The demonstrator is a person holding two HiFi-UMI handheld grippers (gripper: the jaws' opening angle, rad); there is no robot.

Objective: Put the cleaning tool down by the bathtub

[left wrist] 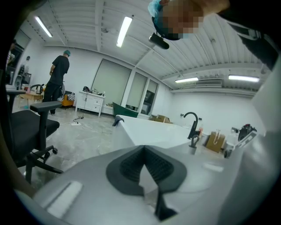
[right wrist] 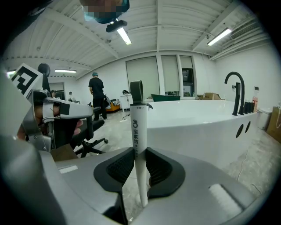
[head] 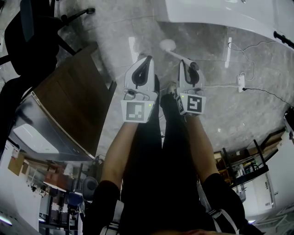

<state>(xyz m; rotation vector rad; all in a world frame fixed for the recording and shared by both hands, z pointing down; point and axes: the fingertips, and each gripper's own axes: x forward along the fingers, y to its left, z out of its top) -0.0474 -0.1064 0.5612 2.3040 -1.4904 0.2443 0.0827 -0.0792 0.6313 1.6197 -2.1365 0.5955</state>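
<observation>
My right gripper is shut on the cleaning tool, a slim white handle with a dark hanging loop at its top. From the head view the tool shows a round white head out past the jaws, above the grey floor. The white bathtub stands just ahead, to the right. Beside the right gripper, my left gripper is held shut, its pads meeting with nothing between them.
A black office chair and a brown wooden board stand to the left. A power strip with cables lies on the floor at right. A black faucet rises from the tub's rim. A person stands far back.
</observation>
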